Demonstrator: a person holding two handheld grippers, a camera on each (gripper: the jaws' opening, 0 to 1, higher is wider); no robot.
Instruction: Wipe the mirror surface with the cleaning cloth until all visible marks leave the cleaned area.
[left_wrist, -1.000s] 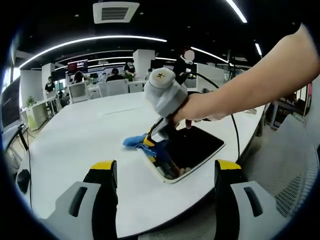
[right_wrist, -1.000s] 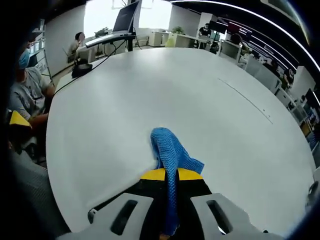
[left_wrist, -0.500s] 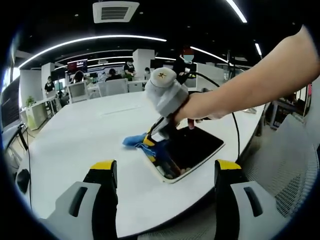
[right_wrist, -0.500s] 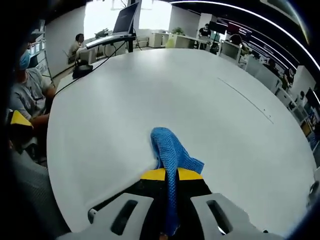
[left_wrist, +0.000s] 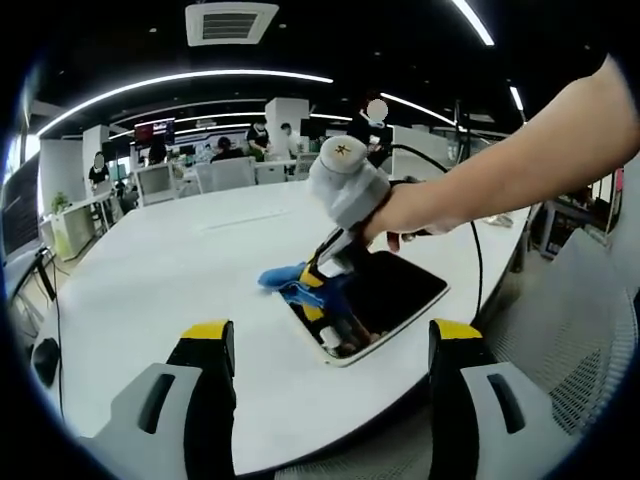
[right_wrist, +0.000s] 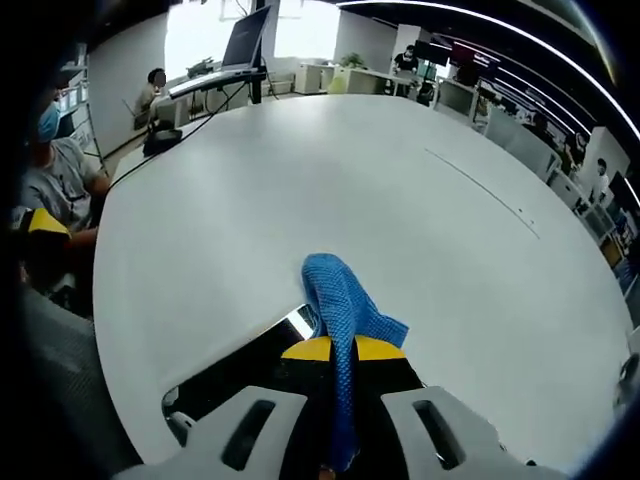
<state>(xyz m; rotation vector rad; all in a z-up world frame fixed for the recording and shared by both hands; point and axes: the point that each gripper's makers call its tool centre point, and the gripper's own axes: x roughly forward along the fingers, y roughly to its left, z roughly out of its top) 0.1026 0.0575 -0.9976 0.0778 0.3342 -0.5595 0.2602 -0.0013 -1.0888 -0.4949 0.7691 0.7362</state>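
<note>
Right gripper wipes the mirror with the blue cloth

The right gripper (right_wrist: 331, 349) has its jaws pinched tight on the cloth (right_wrist: 340, 300), pressing it onto the mirror (left_wrist: 385, 300) near the table's (right_wrist: 300, 190) near edge, likely to drag marks off. The left gripper (left_wrist: 330, 335) waits well back, jaws wide apart and holding nothing.

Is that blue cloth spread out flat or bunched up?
Bunched up. The blue cloth is pinched between the right gripper's jaws and humps up in folds over the mirror's edge.
</note>
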